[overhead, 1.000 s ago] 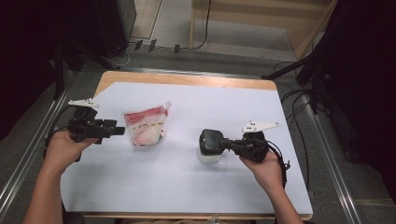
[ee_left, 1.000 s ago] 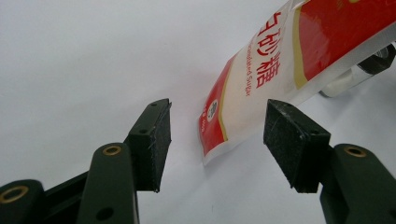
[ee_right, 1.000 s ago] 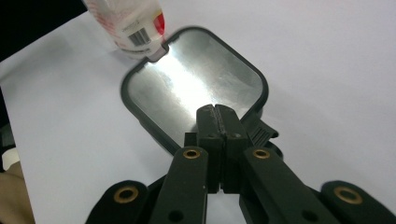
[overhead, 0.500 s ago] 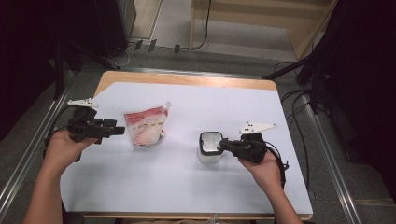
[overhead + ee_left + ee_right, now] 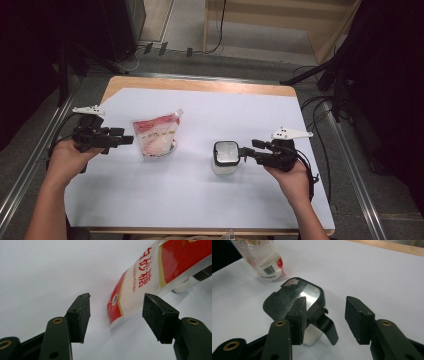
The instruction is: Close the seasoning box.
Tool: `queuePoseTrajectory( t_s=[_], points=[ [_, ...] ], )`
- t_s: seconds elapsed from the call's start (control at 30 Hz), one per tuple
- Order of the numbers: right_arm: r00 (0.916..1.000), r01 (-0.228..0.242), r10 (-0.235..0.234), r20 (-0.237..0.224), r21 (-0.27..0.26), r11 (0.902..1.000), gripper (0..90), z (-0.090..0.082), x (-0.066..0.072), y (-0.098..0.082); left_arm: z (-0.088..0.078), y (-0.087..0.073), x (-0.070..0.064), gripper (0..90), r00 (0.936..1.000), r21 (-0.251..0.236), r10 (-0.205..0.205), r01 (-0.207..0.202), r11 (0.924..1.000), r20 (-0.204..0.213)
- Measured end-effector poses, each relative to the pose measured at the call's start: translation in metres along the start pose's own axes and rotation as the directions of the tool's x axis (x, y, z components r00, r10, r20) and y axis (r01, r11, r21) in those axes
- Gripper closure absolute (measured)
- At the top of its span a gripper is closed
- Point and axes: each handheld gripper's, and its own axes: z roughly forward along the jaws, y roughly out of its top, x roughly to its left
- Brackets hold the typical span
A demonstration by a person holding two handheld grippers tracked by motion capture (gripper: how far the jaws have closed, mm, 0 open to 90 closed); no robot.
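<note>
At the desk's [image 5: 280,115] near right, the right claw [image 5: 245,151] has just been opening, its jaws now apart around the black tab of a lidded steel tin [image 5: 226,157], apparently letting it go. Farther left, the left claw [image 5: 129,140] gapes beside a red-and-white sugar pouch [image 5: 156,138], printed "Granulated Sugar" under Chinese characters.
</note>
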Motion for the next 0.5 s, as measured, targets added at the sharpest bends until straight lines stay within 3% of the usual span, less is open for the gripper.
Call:
queuePoseTrajectory(
  t_s=[0.27,0.5],
  points=[
    [0.9994,0.026,-0.025,0.023,-0.056,0.9981,45.0,-0.006,-0.016,-0.010,0.001,0.000,-0.001,39.8,0.9998,-0.013,0.001,-0.001,0.9999,-0.019],
    [0.9989,-0.002,0.004,0.047,-0.038,0.9993,40.3,-0.008,-0.030,-0.017,0.002,-0.001,0.000,39.7,0.9998,-0.003,0.008,-0.008,1.0000,-0.020]
  ],
)
